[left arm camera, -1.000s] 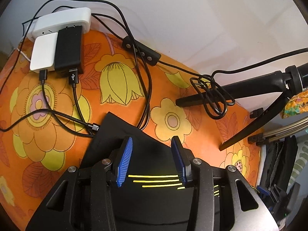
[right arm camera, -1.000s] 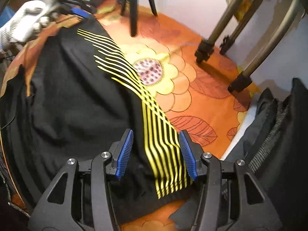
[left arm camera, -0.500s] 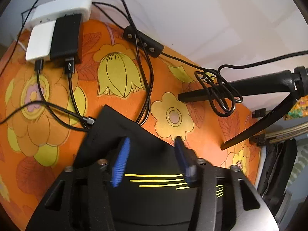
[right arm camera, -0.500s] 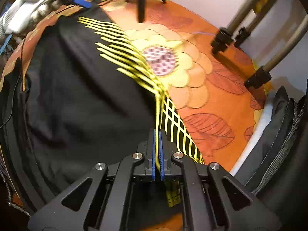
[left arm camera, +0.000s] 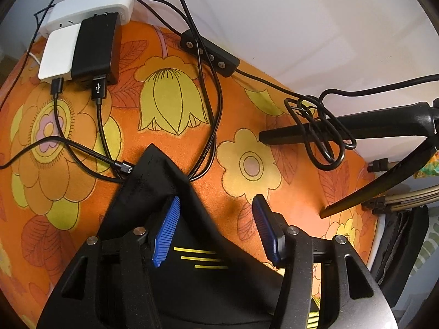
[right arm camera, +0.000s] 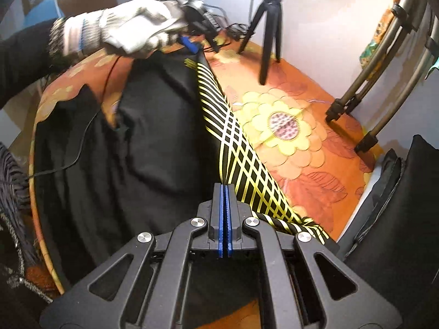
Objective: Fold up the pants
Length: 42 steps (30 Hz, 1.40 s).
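Black pants (right arm camera: pixel 148 142) with a yellow striped side band (right arm camera: pixel 233 148) lie across the orange floral table (right arm camera: pixel 307 161). My right gripper (right arm camera: pixel 225 219) is shut on the pants at the striped band's near end and holds it raised off the table. In the left wrist view a black corner of the pants (left arm camera: pixel 156 178) lies between and under the jaws. My left gripper (left arm camera: pixel 216 230) is open over it, blue pads apart. It also shows in the right wrist view (right arm camera: pixel 192 44), held in a gloved hand at the pants' far end.
A white power strip with chargers (left arm camera: pixel 82 35) and black cables (left arm camera: pixel 208 115) lie at the table's far edge. A small black tripod (right arm camera: pixel 269 30) stands on the table. Larger tripod legs (right arm camera: pixel 367 104) and a black bag (right arm camera: pixel 406 192) stand at the right.
My right gripper shut on the striped band and lifted it, pulling the stripes into a taut ridge. My left gripper stayed open and shifted slightly right, so its right pad is now over bare table.
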Available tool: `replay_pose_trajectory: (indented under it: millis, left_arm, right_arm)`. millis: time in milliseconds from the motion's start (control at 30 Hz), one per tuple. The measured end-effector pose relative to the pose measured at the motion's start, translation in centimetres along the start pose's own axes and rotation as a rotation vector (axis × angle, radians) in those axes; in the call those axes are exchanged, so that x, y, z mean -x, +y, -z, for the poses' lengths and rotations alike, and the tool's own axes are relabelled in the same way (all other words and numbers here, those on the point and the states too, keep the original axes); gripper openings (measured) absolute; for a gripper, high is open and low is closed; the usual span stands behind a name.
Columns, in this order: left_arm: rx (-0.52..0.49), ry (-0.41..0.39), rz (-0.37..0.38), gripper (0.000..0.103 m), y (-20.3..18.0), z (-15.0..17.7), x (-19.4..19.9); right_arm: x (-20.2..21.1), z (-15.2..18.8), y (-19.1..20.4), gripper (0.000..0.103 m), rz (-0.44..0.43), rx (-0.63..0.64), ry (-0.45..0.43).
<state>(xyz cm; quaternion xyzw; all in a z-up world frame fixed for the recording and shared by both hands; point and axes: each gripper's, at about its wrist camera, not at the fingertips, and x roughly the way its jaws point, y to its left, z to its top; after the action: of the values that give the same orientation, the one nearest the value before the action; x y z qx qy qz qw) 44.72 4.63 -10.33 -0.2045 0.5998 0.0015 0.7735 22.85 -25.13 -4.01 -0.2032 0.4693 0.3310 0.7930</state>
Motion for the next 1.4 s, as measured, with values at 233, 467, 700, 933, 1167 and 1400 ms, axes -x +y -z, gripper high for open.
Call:
replay_pose_trajectory:
  millis: [233,467,700,933,1167,1400]
  left_arm:
    - [-0.030,-0.038,0.003,0.013,0.1,0.9,0.0]
    - [-0.005,-0.109,0.049,0.004,2.0,2.3,1.3]
    - [-0.020,-0.189,0.103,0.003,2.9,5.0,6.0]
    - [-0.002,-0.227,0.140,0.003,4.6,6.4,10.0]
    - [-0.038,-0.199,0.142,0.003,3.3,6.2,9.2]
    - [-0.070,-0.136,0.126,0.006,2.0,4.7,6.9]
  right_arm:
    - [0.4,0.9,0.4,0.002,0.036,0.012,-0.002]
    - [2.0,1.5,-0.7,0.002,0.068,-0.044,-0.030]
    - [3.7,1.4,0.4,0.002,0.116,-0.054,-0.045]
    - [5.1,1.4,1.8,0.002,0.160,-0.046,-0.047]
    - [1.7,1.4,-2.2,0.004,0.130,-0.102,0.030]
    - [-4.3,-4.0,-6.4,0.065,0.022,-0.151,0.001]
